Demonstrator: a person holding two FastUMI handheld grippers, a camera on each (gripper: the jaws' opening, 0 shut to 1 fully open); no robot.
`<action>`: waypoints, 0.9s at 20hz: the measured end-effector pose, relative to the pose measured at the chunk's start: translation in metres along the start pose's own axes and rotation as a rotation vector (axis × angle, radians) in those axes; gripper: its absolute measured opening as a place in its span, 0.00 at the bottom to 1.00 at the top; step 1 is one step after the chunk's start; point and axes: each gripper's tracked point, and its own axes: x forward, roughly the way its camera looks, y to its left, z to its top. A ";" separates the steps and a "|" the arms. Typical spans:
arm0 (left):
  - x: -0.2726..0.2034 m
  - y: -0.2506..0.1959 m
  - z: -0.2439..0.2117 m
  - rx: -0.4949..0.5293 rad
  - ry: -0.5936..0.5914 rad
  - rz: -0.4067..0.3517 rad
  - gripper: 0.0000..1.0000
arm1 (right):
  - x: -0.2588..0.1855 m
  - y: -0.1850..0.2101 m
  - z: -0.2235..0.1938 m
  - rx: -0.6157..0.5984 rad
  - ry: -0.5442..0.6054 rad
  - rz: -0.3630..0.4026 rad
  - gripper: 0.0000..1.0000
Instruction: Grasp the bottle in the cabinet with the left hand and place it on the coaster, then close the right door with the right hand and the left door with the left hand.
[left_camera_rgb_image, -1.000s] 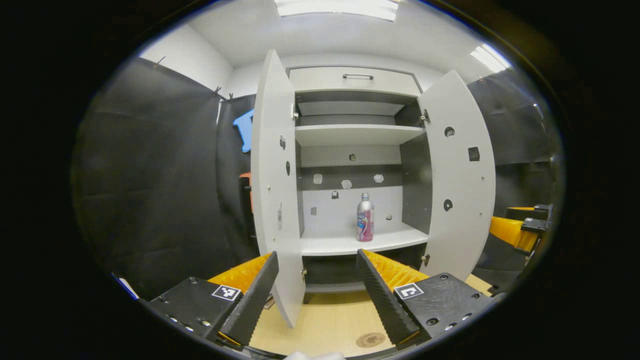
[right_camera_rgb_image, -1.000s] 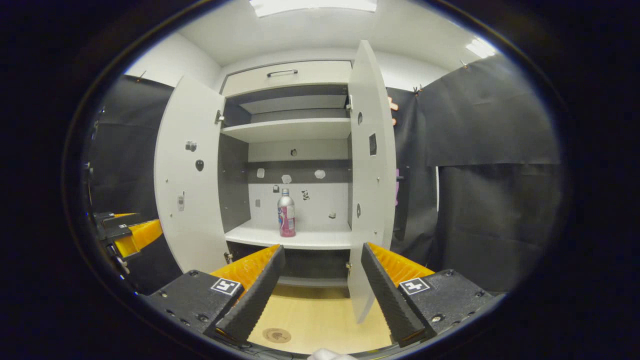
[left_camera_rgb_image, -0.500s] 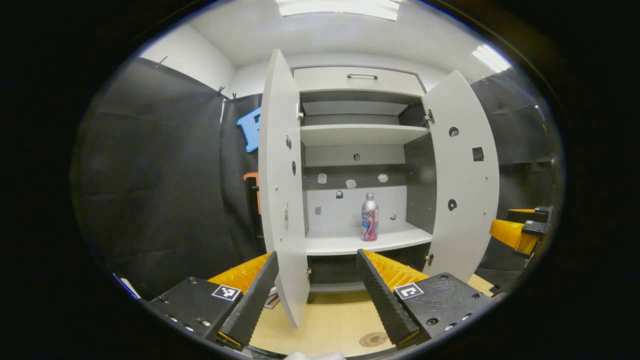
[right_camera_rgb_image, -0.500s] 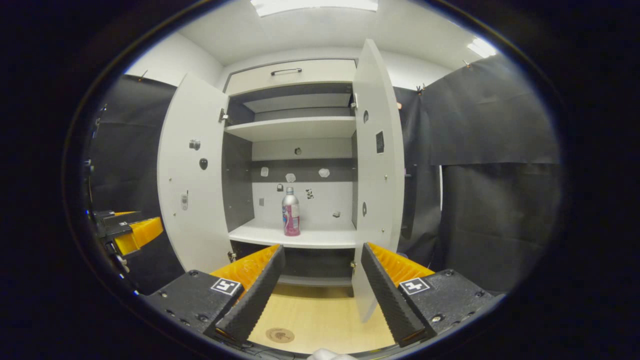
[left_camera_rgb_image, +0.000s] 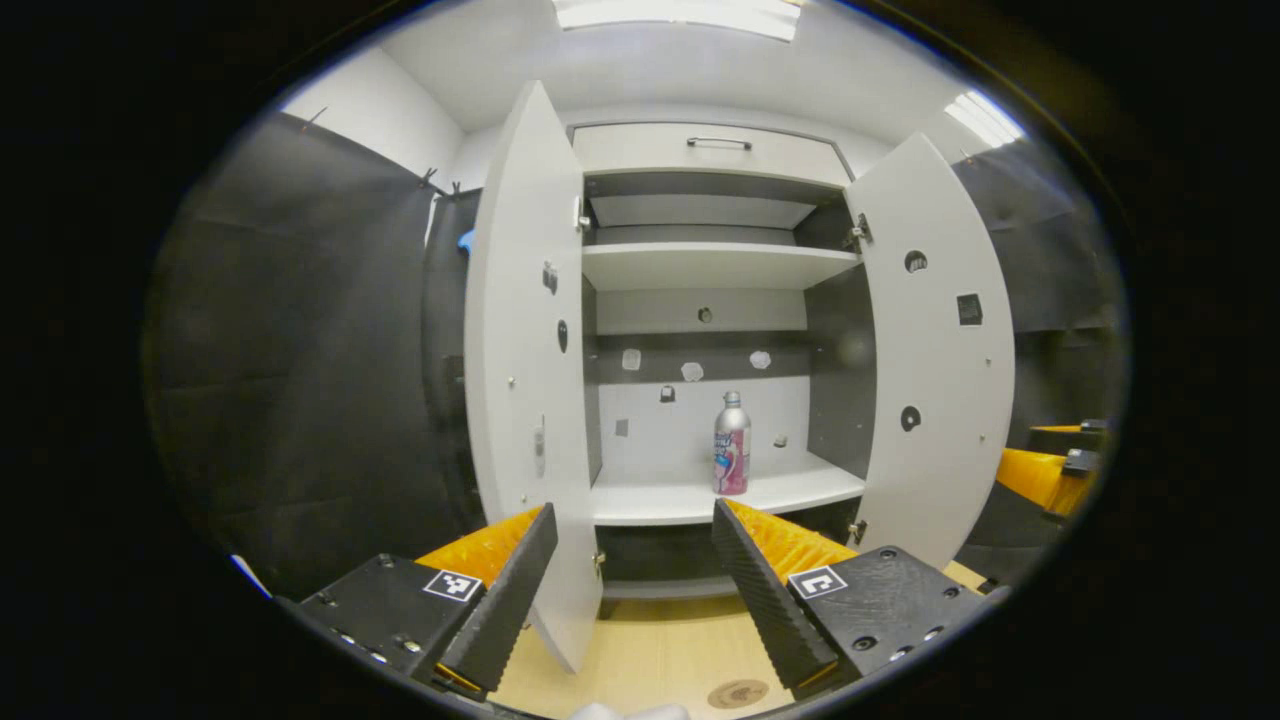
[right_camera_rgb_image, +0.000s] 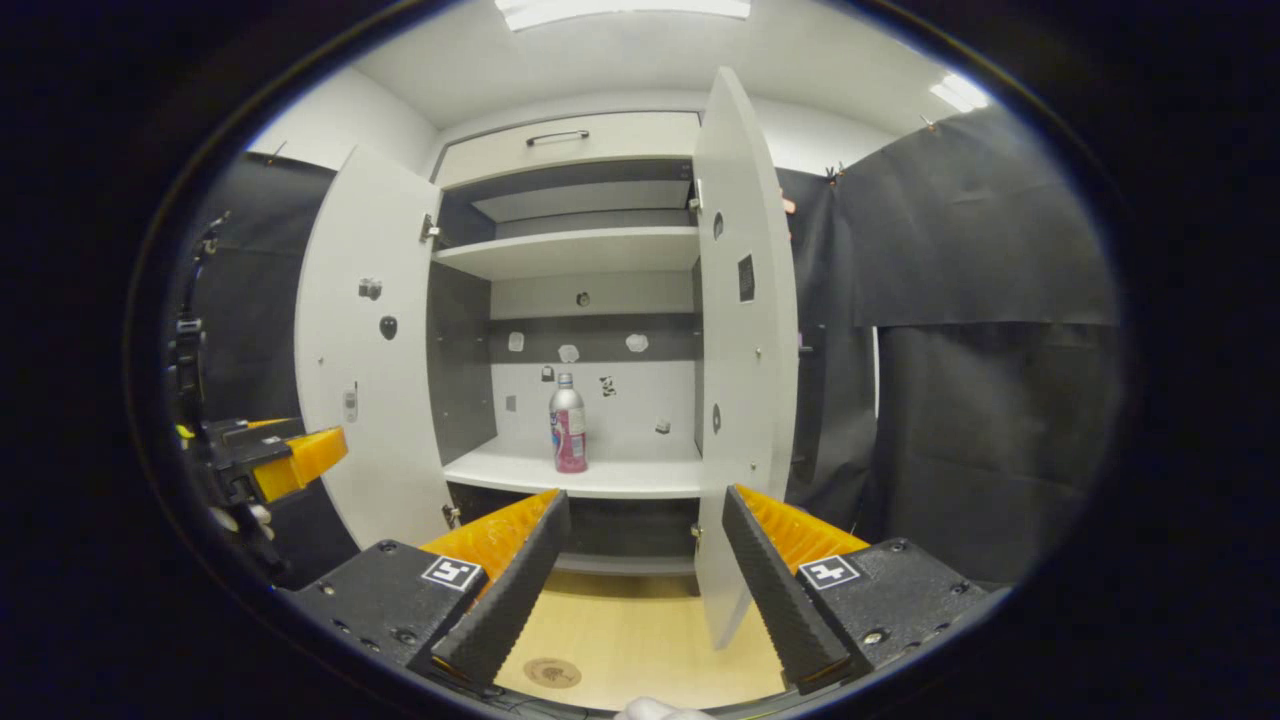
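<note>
Bottle (left_camera_rgb_image: 731, 445) upright on lower cabinet shelf (left_camera_rgb_image: 700, 497), cap up, long axis vertical, well apart from both hand-held grippers. Prob. metal w/ glossy label: stiff, light, likely slippery; best taken at mid-body, below the neck. Both doors (left_camera_rgb_image: 525, 370) (left_camera_rgb_image: 940, 350) swung wide. Left hand-held gripper (left_camera_rgb_image: 625, 590) spread, empty, aimed at shelf. Right hand-held gripper (right_camera_rgb_image: 640, 590) spread, empty too. Coaster (left_camera_rgb_image: 738, 693) on desk (left_camera_rgb_image: 650, 655) below.

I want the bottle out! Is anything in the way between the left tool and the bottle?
Nothing visible blocks it. Both cabinet doors stand open, the bottle stands alone on its shelf, and the open left tool points toward it from outside the cabinet.
</note>
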 end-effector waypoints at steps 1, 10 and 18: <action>0.017 -0.006 0.005 0.002 -0.015 -0.010 0.95 | 0.002 -0.003 0.001 0.001 0.002 -0.005 1.00; 0.190 -0.074 0.020 -0.003 -0.063 -0.098 0.98 | 0.011 -0.003 0.019 -0.010 -0.017 -0.025 1.00; 0.301 -0.118 -0.003 0.013 -0.040 -0.071 0.96 | 0.023 -0.003 0.013 -0.039 0.012 -0.042 1.00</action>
